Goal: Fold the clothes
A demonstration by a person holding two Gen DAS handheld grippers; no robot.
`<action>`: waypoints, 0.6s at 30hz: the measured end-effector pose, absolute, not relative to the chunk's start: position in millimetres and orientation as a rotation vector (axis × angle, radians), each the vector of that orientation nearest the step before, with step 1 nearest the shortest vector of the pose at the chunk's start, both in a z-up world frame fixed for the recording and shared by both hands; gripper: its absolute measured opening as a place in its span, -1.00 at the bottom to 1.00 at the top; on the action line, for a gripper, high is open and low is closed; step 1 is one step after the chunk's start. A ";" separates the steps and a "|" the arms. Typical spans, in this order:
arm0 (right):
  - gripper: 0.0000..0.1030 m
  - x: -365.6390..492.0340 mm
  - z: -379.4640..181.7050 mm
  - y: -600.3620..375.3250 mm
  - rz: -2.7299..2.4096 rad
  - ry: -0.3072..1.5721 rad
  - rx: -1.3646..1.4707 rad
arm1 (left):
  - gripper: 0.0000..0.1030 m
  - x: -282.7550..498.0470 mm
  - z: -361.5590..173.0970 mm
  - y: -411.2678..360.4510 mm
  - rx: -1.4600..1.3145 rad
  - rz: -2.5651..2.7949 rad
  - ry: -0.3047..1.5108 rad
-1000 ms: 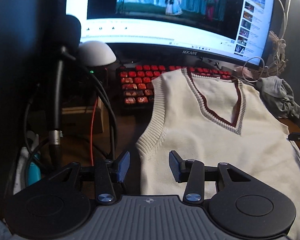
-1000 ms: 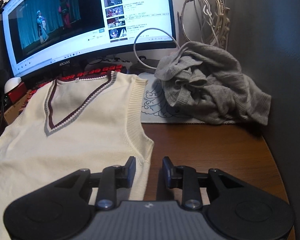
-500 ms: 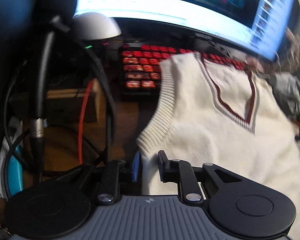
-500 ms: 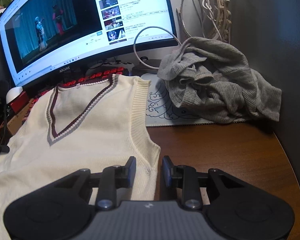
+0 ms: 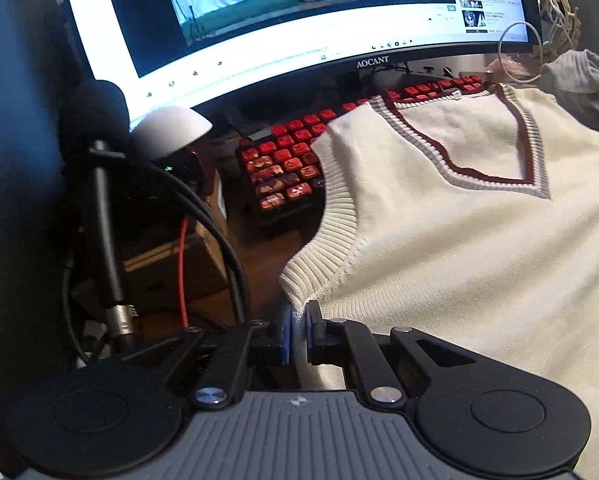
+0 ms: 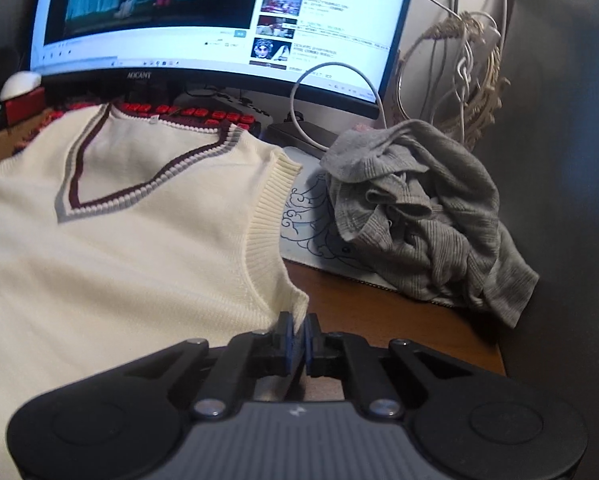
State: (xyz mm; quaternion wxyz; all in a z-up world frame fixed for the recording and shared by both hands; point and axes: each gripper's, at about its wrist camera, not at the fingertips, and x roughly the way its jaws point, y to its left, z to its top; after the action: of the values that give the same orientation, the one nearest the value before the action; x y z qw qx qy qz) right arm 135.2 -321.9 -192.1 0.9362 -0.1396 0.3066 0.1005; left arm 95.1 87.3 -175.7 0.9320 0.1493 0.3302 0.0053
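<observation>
A cream knitted vest [image 5: 459,260] with a dark red and grey V-neck lies flat on the desk, its top over the keyboard. In the left wrist view my left gripper [image 5: 298,320] is at the vest's left side just below the armhole. Its jaws are closing, with the ribbed corner pinched between the blue pads. The right wrist view shows the same vest [image 6: 139,260]. There my right gripper [image 6: 297,328] is shut on the corner below the right armhole.
A crumpled grey garment [image 6: 419,216] sits on a printed mat [image 6: 299,216] at the right. A lit monitor [image 5: 299,20] stands behind a red keyboard [image 5: 287,168]. A microphone stand [image 5: 103,220], cables and a white dome [image 5: 171,132] crowd the left. Bare wooden desk [image 6: 399,320] shows beside my right gripper.
Both grippers went from open beside the vest's side edges to closed on them. The left one also moved in and down toward the armhole corner, and both views rolled.
</observation>
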 end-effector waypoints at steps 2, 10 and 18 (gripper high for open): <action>-0.91 130.6 -191.4 -320.1 0.209 0.629 -0.306 | -0.86 96.9 -175.4 87.1 0.299 -0.010 0.703; -0.41 133.6 -171.3 -339.8 0.279 0.632 -0.148 | -0.29 96.8 -146.1 93.5 0.237 -0.072 0.691; -0.29 180.8 -138.2 -334.6 0.386 0.462 -0.040 | -0.11 166.5 -107.4 75.8 0.174 -0.155 0.556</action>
State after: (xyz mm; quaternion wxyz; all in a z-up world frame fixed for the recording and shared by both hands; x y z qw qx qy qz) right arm 180.8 -334.6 -138.2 0.9548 -0.0197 0.2277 0.1899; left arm 166.5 75.8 -107.4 0.9549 0.0859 0.2740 -0.0762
